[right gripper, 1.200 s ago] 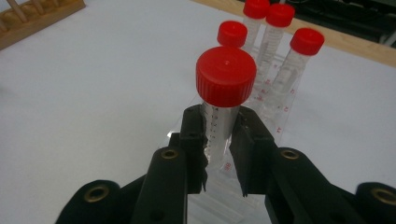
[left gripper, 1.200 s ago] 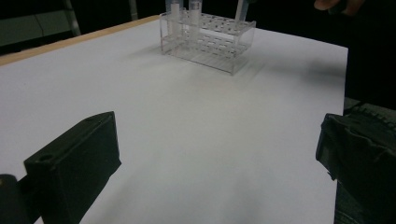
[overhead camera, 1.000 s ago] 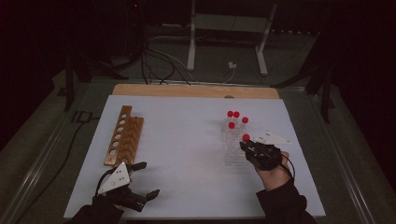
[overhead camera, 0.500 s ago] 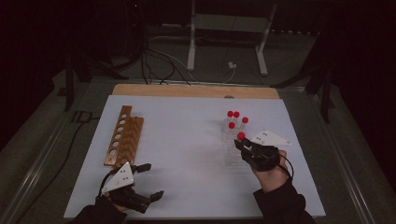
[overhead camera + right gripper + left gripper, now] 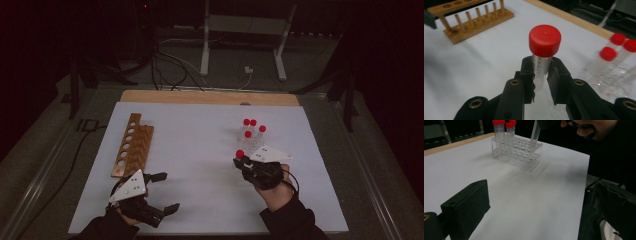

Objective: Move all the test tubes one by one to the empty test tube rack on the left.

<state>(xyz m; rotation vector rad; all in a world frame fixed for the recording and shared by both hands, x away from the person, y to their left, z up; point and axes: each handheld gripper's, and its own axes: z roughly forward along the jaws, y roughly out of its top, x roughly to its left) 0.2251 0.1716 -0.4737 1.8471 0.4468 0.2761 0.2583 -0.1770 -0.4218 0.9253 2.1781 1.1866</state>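
the counter (image 5: 200, 150) is covered by a white sheet, with a wooden rack (image 5: 133, 151) lying toward its left side and a clear plastic rack (image 5: 520, 152) toward its right, red-capped tubes (image 5: 250, 125) standing upright in it. the right tongs (image 5: 541, 75) are clamped on a clear tube (image 5: 541, 72) with a red cap (image 5: 545, 40); the pads press its graduated wall just below the cap. the tube stands upright, long axis vertical, cap on top and its tapered tip pointing down; in the left gripper view that tip hangs just above the near corner of the clear rack, at the counter's right. the left tongs (image 5: 162, 192) sit near the counter's front left edge, their jaws spread wide with nothing between them.
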